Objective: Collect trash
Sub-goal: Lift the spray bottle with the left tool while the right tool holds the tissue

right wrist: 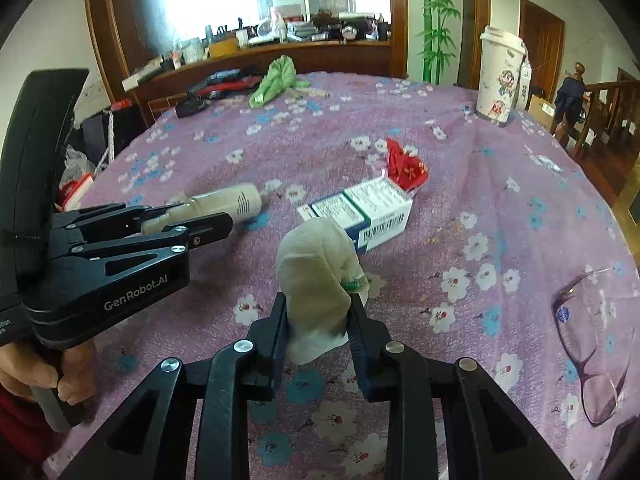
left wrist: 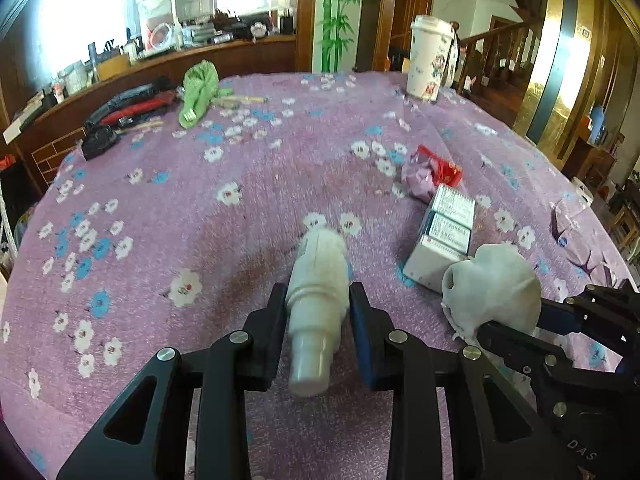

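My left gripper (left wrist: 318, 300) is shut on a white plastic bottle (left wrist: 318, 280), held just above the purple flowered tablecloth (left wrist: 200, 208); the bottle (right wrist: 224, 204) and the left gripper (right wrist: 208, 220) also show in the right wrist view. My right gripper (right wrist: 320, 308) is shut on a crumpled white tissue (right wrist: 320, 276), which also shows in the left wrist view (left wrist: 492, 292) with the right gripper (left wrist: 512, 326). A white medicine box (right wrist: 360, 210) (left wrist: 444, 232) lies just beyond the tissue. A crumpled red wrapper (right wrist: 404, 166) (left wrist: 436, 170) lies behind the box.
A tall paper cup (right wrist: 500, 76) (left wrist: 428, 60) stands at the far right edge. A green cloth (right wrist: 276, 78) (left wrist: 198, 90) and dark tools (left wrist: 132, 106) lie at the far left. Glasses (right wrist: 592, 340) lie at the right. A cluttered wooden counter (right wrist: 260, 52) runs behind.
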Motion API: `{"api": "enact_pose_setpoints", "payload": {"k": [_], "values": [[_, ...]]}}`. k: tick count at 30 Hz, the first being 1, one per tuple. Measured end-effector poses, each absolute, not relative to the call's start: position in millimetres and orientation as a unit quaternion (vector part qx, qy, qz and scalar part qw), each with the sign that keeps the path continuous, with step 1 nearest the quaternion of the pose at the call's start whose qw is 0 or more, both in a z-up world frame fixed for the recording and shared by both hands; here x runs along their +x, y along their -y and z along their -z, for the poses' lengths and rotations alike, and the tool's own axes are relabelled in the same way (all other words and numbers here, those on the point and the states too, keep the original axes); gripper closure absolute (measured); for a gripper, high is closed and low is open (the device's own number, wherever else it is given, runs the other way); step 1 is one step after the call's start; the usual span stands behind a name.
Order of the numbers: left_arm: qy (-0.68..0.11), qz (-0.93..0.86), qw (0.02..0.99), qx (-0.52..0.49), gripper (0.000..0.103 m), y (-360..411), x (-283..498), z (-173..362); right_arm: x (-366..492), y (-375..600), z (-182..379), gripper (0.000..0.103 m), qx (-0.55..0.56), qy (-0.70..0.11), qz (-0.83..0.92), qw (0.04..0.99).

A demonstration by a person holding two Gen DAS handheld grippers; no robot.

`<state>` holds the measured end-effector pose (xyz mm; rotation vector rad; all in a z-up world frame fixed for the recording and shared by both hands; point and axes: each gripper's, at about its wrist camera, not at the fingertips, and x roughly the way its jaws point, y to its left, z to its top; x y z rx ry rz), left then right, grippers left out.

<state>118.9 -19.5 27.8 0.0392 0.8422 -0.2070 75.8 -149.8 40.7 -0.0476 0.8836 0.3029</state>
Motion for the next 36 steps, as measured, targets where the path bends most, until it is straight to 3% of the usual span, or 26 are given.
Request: {"api": "enact_pose_setpoints", "payload": {"k": [36], "values": [[-0.365,0.074,0.928,0.029,0.074,13,111,-42,58,131,-54,0.074,-0.088,-0.374,-0.112,0.916]]}}
